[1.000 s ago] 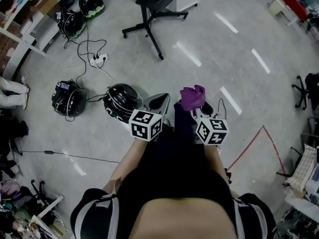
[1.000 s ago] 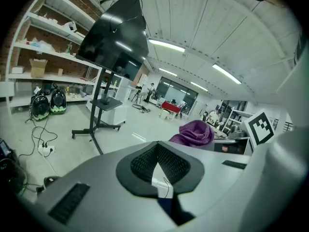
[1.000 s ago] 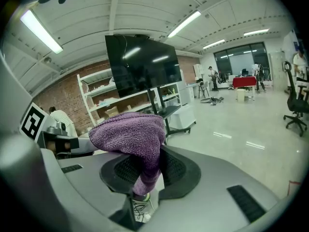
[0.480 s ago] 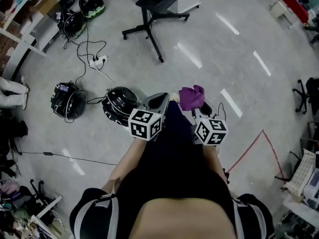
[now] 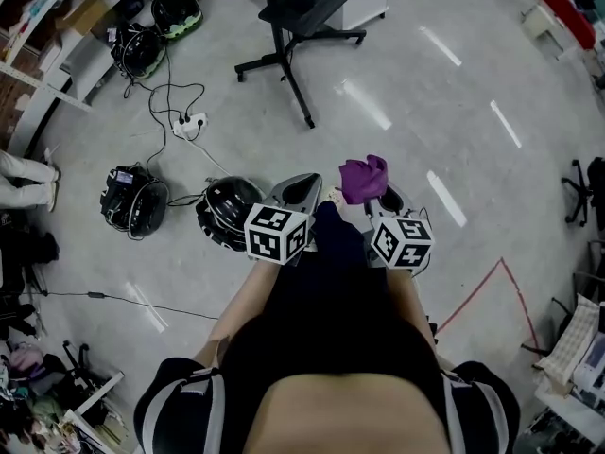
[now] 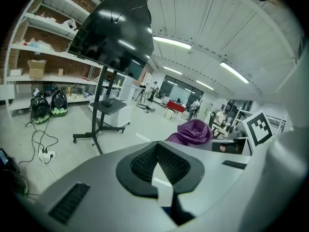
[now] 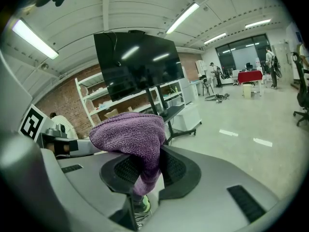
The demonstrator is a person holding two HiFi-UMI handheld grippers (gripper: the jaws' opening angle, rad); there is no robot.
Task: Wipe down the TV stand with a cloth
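The TV stand point(image 5: 295, 28) stands on the floor ahead of me: a black pole on a wheeled base with a small shelf. From the left gripper view I see its dark TV screen point(image 6: 115, 33) and shelf point(image 6: 110, 105); the right gripper view shows the screen point(image 7: 137, 62) too. My right gripper point(image 5: 371, 189) is shut on a purple cloth point(image 7: 131, 135), which bunches above its jaws point(image 5: 363, 178). My left gripper point(image 5: 298, 191) is held beside it, shut point(image 6: 158, 151), nothing in it. Both are well short of the stand.
Two black helmets point(image 5: 227, 212) point(image 5: 132, 197) lie on the floor at the left, with a power strip point(image 5: 190, 121) and cables. White shelving point(image 5: 38, 74) lines the far left. A red floor line point(image 5: 482, 282) and an office chair point(image 5: 581, 178) are at the right.
The stand's base has slid slightly lower in the head view, so I am a little closer to it. Both grippers keep their pose, and the cloth stays held.
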